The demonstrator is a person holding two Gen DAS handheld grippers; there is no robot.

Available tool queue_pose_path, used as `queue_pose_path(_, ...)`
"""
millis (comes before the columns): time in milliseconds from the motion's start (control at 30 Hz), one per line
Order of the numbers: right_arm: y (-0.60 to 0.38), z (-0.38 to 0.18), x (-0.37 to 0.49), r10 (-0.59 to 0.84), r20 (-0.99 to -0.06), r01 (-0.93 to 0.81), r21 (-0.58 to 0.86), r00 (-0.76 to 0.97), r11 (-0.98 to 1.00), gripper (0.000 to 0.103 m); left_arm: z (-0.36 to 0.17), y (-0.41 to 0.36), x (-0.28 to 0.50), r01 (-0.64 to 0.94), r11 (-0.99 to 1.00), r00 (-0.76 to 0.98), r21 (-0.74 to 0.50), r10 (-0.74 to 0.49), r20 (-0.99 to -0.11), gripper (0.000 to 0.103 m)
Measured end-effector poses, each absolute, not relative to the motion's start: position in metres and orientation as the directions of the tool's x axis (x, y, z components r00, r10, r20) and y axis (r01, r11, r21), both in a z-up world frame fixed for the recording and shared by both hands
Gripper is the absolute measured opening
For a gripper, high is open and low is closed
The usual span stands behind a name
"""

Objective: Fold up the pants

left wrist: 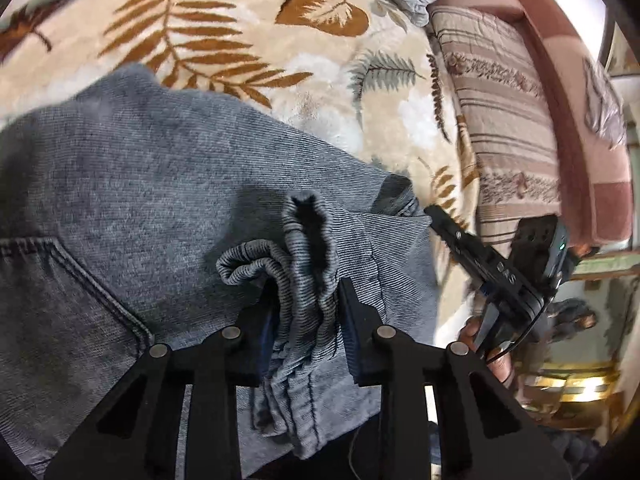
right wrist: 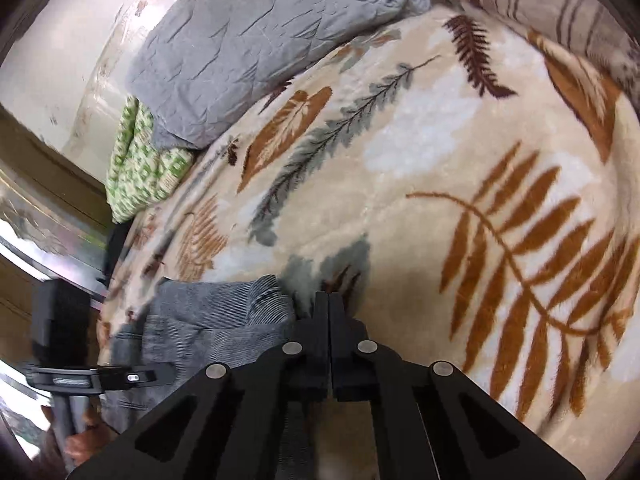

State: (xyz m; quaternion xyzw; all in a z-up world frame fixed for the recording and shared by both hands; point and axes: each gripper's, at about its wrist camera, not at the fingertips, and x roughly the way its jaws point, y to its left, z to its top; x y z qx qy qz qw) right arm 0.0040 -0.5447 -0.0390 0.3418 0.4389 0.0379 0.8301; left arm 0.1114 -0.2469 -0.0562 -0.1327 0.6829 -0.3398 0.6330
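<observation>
Grey denim pants [left wrist: 140,184] lie on a cream blanket with a leaf print [left wrist: 248,20]. A back pocket shows at the lower left. My left gripper [left wrist: 306,284] is shut on a bunched fold of the pants and holds it above the flat part. My right gripper [right wrist: 328,300] is shut with nothing between its fingertips, over the blanket beside the pants' edge [right wrist: 224,316]. The right gripper also shows in the left wrist view [left wrist: 492,264], to the right of the pants. The left gripper shows at the left of the right wrist view [right wrist: 100,376].
A grey quilted pillow [right wrist: 248,44] lies at the bed's far side, with a green patterned cloth [right wrist: 140,160] next to it. A striped beige quilt [left wrist: 508,128] and a pink headboard [left wrist: 560,60] lie to the right.
</observation>
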Motion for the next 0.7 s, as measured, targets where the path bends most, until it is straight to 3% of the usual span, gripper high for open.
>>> queue_pose_path(67,-0.544,-0.038,0.001,0.44,-0.652,0.218,0.679,0.618,0.701,0.013,-0.048,-0.245,0.11,0.26,0.721,-0.157,-0.642,-0.625,-0.765,0.027)
queue_pose_path(133,-0.54,-0.038,-0.001,0.463,-0.639,0.206,0.697,0.614,0.687,0.046,-0.043,-0.244,0.109,0.268,0.709,-0.156,-0.653,-0.636,-0.755,0.033)
queue_pose_path(167,-0.536,-0.039,0.0,0.456,-0.655,0.212,0.682,0.603,0.7,0.05,-0.043,-0.244,0.108,0.265,0.716,-0.154,-0.646,-0.63,-0.761,0.04)
queue_pose_path(200,-0.53,-0.041,0.001,0.453,-0.67,0.206,0.666,0.588,0.717,0.05,-0.044,-0.245,0.108,0.262,0.723,-0.153,-0.639,-0.623,-0.767,0.041)
queue_pose_path(233,-0.524,-0.043,0.003,0.445,-0.687,0.198,0.644,0.575,0.739,0.042,-0.046,-0.247,0.107,0.257,0.73,-0.158,-0.633,-0.615,-0.773,0.041)
queue_pose_path(300,-0.514,-0.039,0.006,0.418,-0.719,0.17,0.59,0.555,0.789,0.01,-0.046,-0.247,0.103,0.247,0.725,-0.173,-0.643,-0.62,-0.765,0.041)
queue_pose_path(500,-0.505,-0.043,0.012,0.29,-0.787,0.186,0.45,0.544,0.873,0.008,-0.054,-0.255,0.099,0.309,0.794,-0.096,-0.523,-0.522,-0.848,0.043)
queue_pose_path(700,-0.517,-0.044,0.001,0.342,-0.762,0.22,0.527,0.549,0.821,0.016,-0.048,-0.249,0.097,0.294,0.787,-0.112,-0.542,-0.535,-0.838,0.042)
